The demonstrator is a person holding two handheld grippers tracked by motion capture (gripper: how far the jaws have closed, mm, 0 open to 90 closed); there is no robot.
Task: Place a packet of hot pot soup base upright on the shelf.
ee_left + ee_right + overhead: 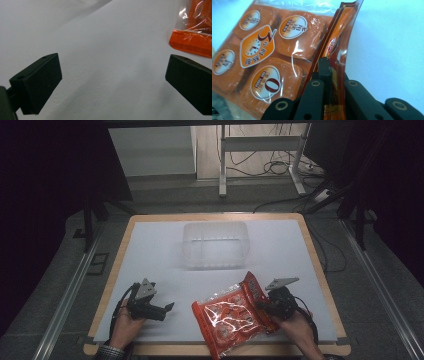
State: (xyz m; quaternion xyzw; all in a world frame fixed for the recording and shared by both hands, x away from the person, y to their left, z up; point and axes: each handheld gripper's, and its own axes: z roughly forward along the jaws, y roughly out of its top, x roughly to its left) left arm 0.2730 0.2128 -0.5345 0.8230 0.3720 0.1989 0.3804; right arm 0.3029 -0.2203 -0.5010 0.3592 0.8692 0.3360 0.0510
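Near the worktop's front edge, your right gripper (329,75) pinches the orange snack bag (231,317) by its seam; its view reveals printed labels. Your left gripper (112,82) fingers stand wide, empty.

On the orange snack bag (274,57), left of the right tool (329,75) that pinches its sealed edge, a clock-shaped badge bears a large "3". The round label nearest the tool shows a large "0". The small characters on the other round labels are too blurred to read.
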